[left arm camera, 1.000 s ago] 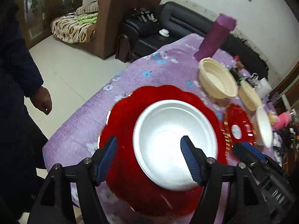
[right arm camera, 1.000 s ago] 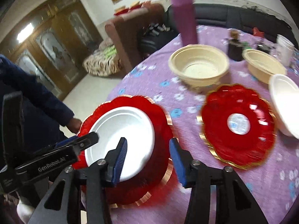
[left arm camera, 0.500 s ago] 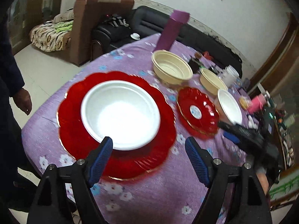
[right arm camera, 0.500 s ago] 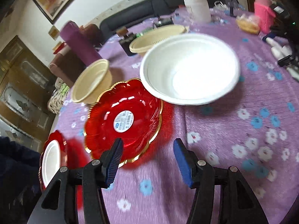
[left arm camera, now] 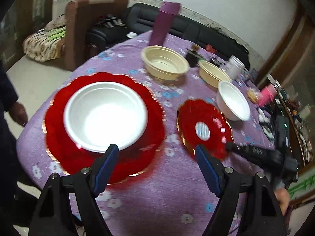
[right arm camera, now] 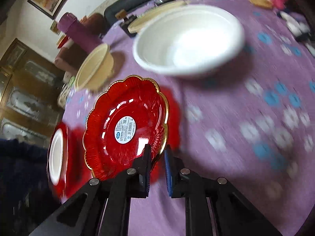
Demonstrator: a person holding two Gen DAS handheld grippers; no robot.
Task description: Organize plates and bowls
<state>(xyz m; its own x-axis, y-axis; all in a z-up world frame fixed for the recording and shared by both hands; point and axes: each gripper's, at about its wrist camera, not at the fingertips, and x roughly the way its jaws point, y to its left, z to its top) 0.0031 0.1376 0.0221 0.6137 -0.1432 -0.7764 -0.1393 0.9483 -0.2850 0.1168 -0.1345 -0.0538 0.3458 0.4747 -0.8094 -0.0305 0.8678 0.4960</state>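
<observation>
The right tongs [right arm camera: 157, 153] have just been closing and are now clenched on the near rim of the small red plate [right arm camera: 126, 125], at about 5 o'clock on the plate in the right wrist view; the gold-edged rim is seen between the pads. In the left wrist view the same plate [left arm camera: 203, 126] lies on the purple-clothed worktop [left arm camera: 173, 186], at 3 o'clock from the large red plate [left arm camera: 104, 129], which carries a white bowl [left arm camera: 105, 116]. A second white bowl [left arm camera: 233, 103] sits just beside the small plate at 1 o'clock, and two cream bowls [left arm camera: 165, 63] stand farther back at 12 o'clock.

The left tongs [left arm camera: 157, 157] are released, held wide apart above the bare cloth between the two red plates, with nothing between them.

The step in hand is judged to be the lifting of the small red plate for stacking. Only a thin rim is pinched, so the plate is best raised slowly and kept near level, lest it pivot out of the pads. The neighbouring white bowl should be cleared before any sideways travel. Because the bowl occupies the large plate, a stacking spot should be settled first.
</observation>
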